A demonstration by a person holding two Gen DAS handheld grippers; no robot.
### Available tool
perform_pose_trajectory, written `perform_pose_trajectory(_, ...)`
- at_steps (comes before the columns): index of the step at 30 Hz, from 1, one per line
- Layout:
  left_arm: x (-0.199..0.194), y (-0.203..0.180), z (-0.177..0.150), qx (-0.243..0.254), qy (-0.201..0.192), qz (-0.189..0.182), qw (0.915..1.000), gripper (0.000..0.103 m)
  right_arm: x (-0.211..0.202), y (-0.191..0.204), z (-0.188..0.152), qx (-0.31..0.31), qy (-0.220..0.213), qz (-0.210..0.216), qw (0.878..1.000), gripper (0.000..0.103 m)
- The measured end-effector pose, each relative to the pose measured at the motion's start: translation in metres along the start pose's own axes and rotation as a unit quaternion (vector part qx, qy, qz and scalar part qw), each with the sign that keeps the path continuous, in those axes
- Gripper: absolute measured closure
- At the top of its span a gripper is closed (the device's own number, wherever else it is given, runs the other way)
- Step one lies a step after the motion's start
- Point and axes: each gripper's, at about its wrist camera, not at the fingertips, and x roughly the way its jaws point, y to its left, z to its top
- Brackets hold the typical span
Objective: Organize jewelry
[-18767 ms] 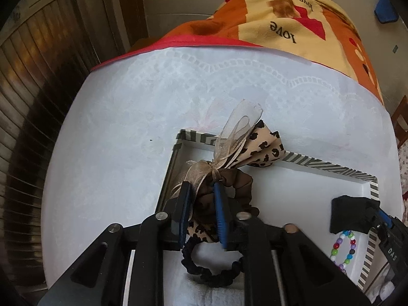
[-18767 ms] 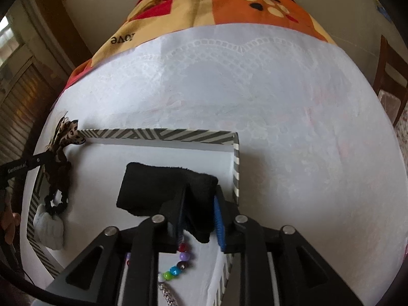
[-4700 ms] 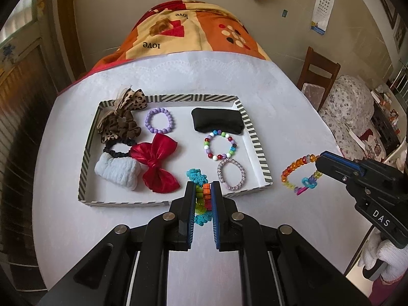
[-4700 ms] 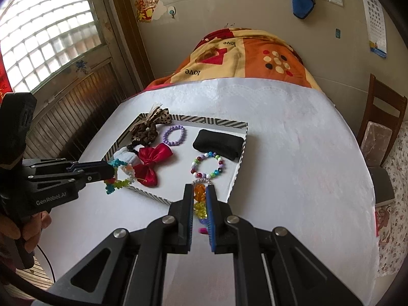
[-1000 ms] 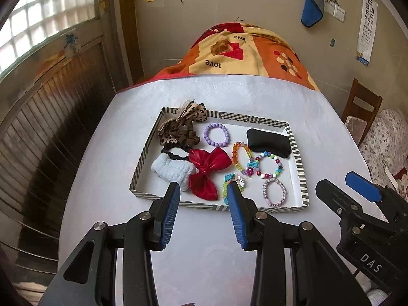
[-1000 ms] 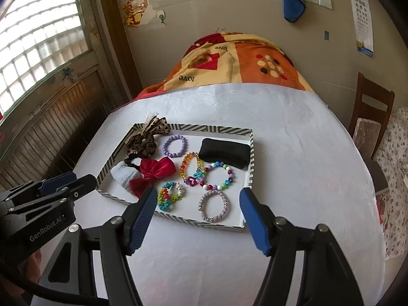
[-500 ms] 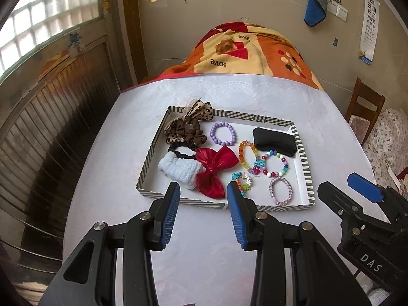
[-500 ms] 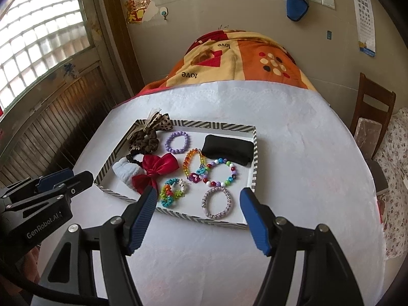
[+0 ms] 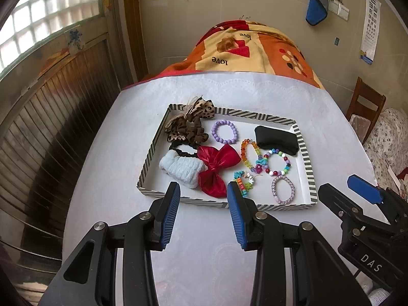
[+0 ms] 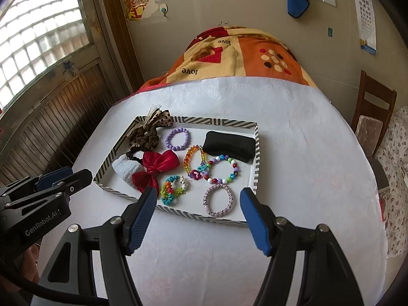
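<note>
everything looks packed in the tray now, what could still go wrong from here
The orange beaded bracelet overlaps the multicolour bead bracelet, so lifting one later may drag the other along. The leopard-print bow sits over the striped tray rim at the far corner and might slip out if the tray is nudged. Both the left gripper and right gripper are open near the front wall and may bump it.

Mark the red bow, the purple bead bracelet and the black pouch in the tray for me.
red bow (image 10: 159, 166), right wrist view, on the knot at its centre.
purple bead bracelet (image 10: 187, 141), right wrist view, on a bead at its right side.
black pouch (image 10: 230, 148), right wrist view, on the middle of its fabric.
</note>
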Motion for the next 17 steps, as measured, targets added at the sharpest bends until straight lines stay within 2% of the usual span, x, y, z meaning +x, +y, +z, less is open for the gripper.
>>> perform_pose_trajectory(10, 0.0034, 0.0005, -0.0002, 0.0, 0.003, 0.001, 1.0, 0.075, 0.0044, 0.0005, -0.0012, -0.002, 0.006, 0.003, 1.0, 0.032)
perform_pose_trajectory(17, 0.0082, 0.0023, 0.0004, -0.005, 0.008, -0.012, 0.9999, 0.075, 0.0057, -0.0015, -0.0026, 0.001, 0.008, 0.003, 1.0, 0.032)
